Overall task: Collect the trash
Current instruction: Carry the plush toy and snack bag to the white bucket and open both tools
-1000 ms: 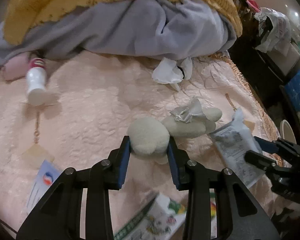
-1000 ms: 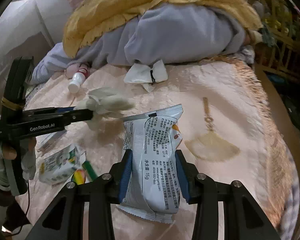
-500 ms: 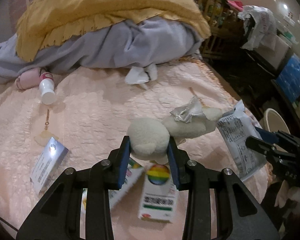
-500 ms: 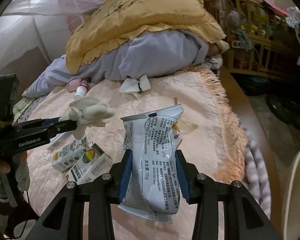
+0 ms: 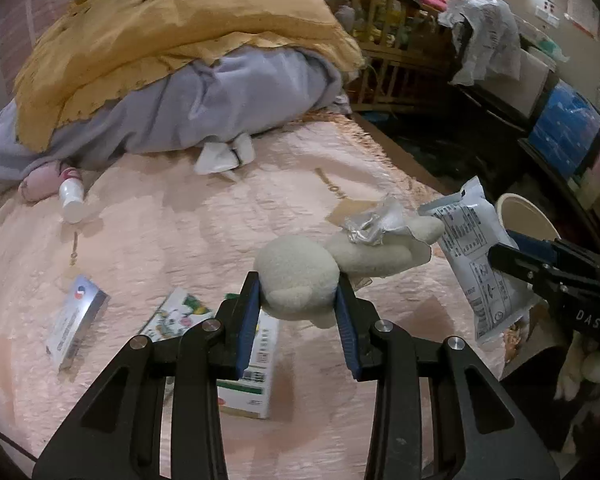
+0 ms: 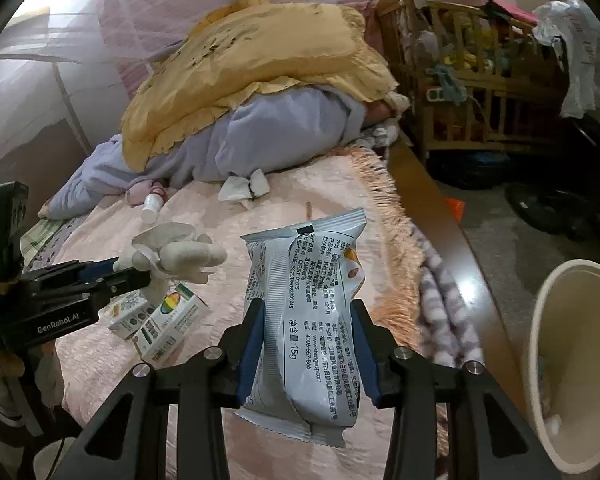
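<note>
My left gripper [image 5: 297, 300] is shut on a cream fuzzy lump of trash [image 5: 300, 276] with a crumpled foil scrap [image 5: 370, 226] on top, held above the pink bedspread [image 5: 172, 232]. It also shows in the right wrist view [image 6: 176, 258]. My right gripper [image 6: 306, 344] is shut on a silver snack packet [image 6: 308, 300], held up over the bed's right edge; the packet also shows in the left wrist view [image 5: 470, 248]. A cream trash bin [image 6: 572, 360] stands on the floor to the right, also seen in the left wrist view [image 5: 520, 212].
Small cartons [image 5: 256, 356] and a flat box [image 5: 76, 320] lie on the bedspread. A white bottle [image 5: 71, 198] and a crumpled tissue [image 5: 224, 156] lie near the heaped yellow and lilac bedding [image 5: 180, 60]. A wooden crib [image 6: 472, 92] stands beyond the bed.
Both grippers have pulled back and lifted away from the bedding with their loads. The bin and the floor at the right have come into view.
</note>
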Available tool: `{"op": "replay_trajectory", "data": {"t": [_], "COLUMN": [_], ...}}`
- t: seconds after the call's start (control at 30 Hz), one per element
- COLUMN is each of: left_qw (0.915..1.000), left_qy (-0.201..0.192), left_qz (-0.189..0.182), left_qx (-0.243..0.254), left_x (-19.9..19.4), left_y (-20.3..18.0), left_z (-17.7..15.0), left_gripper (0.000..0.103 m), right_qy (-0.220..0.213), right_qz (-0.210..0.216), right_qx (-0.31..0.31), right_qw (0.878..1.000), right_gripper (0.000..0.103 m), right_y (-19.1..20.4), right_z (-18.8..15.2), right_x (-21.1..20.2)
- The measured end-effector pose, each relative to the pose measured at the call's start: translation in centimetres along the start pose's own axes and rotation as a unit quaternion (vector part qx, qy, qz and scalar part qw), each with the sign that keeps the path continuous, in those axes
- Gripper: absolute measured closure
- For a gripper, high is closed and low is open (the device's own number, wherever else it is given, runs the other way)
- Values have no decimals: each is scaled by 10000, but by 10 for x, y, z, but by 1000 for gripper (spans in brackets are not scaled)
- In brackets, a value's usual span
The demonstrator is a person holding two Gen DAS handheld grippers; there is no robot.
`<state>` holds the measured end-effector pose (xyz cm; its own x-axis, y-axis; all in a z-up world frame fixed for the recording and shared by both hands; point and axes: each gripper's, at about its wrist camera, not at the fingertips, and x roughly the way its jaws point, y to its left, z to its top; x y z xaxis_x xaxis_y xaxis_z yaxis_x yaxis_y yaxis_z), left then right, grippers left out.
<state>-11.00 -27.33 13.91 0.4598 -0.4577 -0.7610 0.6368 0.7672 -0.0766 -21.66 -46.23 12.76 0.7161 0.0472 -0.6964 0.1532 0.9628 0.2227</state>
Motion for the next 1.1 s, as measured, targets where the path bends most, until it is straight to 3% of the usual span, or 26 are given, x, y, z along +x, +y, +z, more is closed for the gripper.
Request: {"op": "replay_trajectory", "data": {"t": [0.63,1.1], "left_qw": [9975,9915], "left_qy": [92,357], "left_qz": [-453,-861], "left_qx": [538,912], "left_x": [21,57], "left_y": [-89,-164], "left_z": [16,31], "left_gripper": [69,69], "right_qy": [-253,-368], "right_qz": [-523,-1195], "right_qx": [601,1355], "right_qw": [9965,9829], "right_gripper": [63,62], "right_y": [-78,-167], "right_z": [-16,-38], "right_x": [-52,-88]}}
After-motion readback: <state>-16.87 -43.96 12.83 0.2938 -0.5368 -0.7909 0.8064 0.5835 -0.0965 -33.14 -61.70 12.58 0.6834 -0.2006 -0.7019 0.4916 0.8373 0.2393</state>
